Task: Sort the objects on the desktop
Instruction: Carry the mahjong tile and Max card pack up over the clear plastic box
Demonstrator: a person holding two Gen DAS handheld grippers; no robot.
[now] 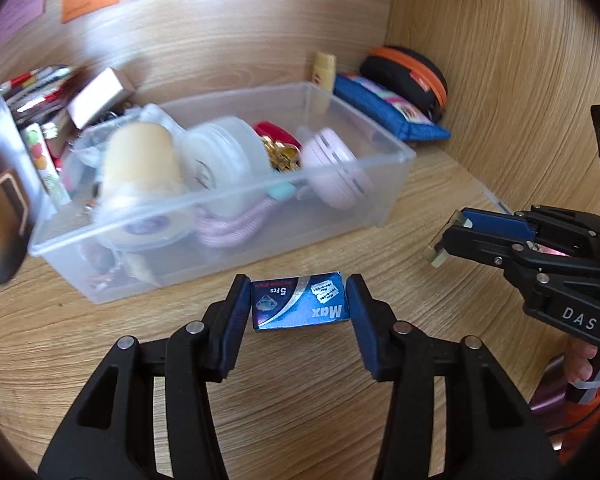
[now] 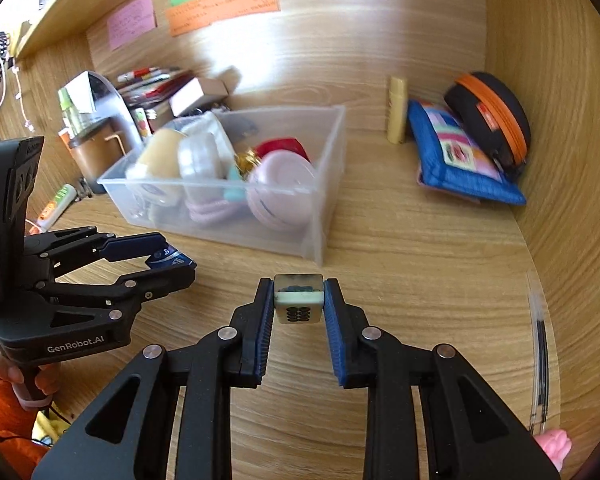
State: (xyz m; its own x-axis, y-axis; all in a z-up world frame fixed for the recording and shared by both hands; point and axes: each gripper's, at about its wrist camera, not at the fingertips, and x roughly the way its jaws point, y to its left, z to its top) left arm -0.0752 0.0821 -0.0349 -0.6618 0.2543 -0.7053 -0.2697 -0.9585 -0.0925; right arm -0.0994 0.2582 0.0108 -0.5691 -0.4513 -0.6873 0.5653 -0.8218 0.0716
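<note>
My left gripper (image 1: 299, 304) is shut on a small blue razor-blade box (image 1: 300, 302) marked "Max", held above the wooden desk just in front of the clear plastic bin (image 1: 400, 160). My right gripper (image 2: 299, 300) is shut on a mahjong tile (image 2: 299, 299), pale with dark dots, held above the desk in front of the bin's near right corner (image 2: 320, 248). The bin holds tape rolls, a pink round case, a red item and pink hair ties. The right gripper shows in the left wrist view (image 1: 446, 240); the left gripper shows in the right wrist view (image 2: 172, 260).
A blue patchwork pouch (image 2: 456, 160), a black case with an orange zip (image 2: 492, 120) and a yellow tube (image 2: 397, 110) sit in the back right corner. Boxes and a brown cup (image 2: 96, 152) stand left of the bin. A clear pen (image 2: 540, 344) lies at right.
</note>
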